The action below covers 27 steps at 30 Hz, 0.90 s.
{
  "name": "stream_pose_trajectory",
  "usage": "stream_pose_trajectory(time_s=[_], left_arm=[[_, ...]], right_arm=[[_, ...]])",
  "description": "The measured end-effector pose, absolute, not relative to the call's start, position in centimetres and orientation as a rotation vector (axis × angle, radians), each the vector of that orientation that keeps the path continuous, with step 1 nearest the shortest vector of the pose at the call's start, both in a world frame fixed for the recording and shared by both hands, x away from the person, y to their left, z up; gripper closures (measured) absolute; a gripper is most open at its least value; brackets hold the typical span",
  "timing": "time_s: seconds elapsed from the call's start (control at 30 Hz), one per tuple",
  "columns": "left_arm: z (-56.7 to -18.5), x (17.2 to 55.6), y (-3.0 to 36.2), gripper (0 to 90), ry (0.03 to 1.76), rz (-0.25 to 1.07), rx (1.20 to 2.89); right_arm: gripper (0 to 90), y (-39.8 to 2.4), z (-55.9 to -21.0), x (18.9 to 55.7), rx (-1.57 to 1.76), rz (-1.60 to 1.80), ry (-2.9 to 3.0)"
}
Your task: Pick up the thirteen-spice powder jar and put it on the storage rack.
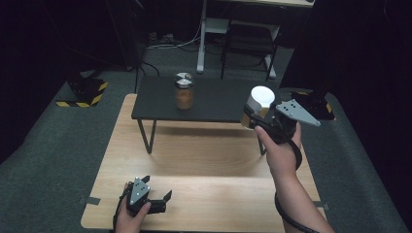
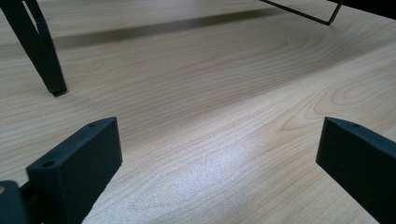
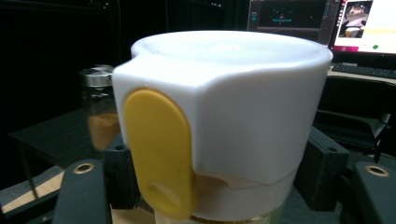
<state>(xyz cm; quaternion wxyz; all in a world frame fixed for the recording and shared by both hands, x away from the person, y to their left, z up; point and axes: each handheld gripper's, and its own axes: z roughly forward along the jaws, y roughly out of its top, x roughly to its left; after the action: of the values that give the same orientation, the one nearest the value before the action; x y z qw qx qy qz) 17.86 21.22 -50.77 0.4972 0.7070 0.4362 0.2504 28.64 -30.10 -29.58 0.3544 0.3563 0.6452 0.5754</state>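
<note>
Nearest the person, at the front edge of the wooden table [image 1: 204, 194], the left hand [image 1: 128, 218] held the left gripper [image 1: 156, 188] low over the wood, its jaws spread wide apart with nothing between them. From the left gripper view the two black jaws framed bare wood grain, and a black leg of the small table [image 2: 44, 56] stood beyond them on the left.

Farther in, at the right side, the right hand [image 1: 279, 150] held the right gripper [image 1: 251, 118] raised above the table, beside the right end of the small black table [image 1: 214, 104]. Its jaws were clamped on a jar with a white lid [image 1: 260, 99], holding it upright. In the right gripper view the white lid [image 3: 224, 107] loomed close, with a yellow oval tab [image 3: 159, 154] down its side and the jaws pressing just below the lid on either side.

Beyond that, a glass spice jar [image 1: 184, 91] with a metal lid and orange-brown contents stood upright on the small black table, well apart from the held jar. Behind the tables lay grey carpet [image 1: 58, 141], a white-framed desk leg [image 1: 201, 43] and a dark chair [image 1: 248, 41].
</note>
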Motion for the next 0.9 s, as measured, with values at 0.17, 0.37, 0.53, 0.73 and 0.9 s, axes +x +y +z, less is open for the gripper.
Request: stream_pose_trajectory(time_s=[0.17, 0.37, 0.53, 0.73, 0.9], left_arm=[[-50.8, 17.9, 21.3, 0.6, 1.056, 0.603, 1.710], [-50.8, 18.0, 21.4, 0.6, 1.056, 0.595, 1.710], [-50.8, 18.0, 21.5, 0.5, 1.055, 0.593, 1.709], [-50.8, 18.0, 21.6, 0.6, 1.054, 0.588, 1.708], [-50.8, 18.1, 21.6, 0.6, 1.053, 0.584, 1.706]], right_arm=[[30.5, -29.4, -29.1, 30.4, 0.933, 1.458, 1.671], [30.5, -28.4, -28.7, 31.9, 0.945, 1.431, 1.678], [30.5, -27.9, -28.6, 33.0, 0.962, 1.430, 1.683], [30.5, -26.8, -28.5, 34.7, 0.974, 1.404, 1.700], [30.5, -26.3, -28.5, 36.4, 0.986, 1.379, 1.711]])
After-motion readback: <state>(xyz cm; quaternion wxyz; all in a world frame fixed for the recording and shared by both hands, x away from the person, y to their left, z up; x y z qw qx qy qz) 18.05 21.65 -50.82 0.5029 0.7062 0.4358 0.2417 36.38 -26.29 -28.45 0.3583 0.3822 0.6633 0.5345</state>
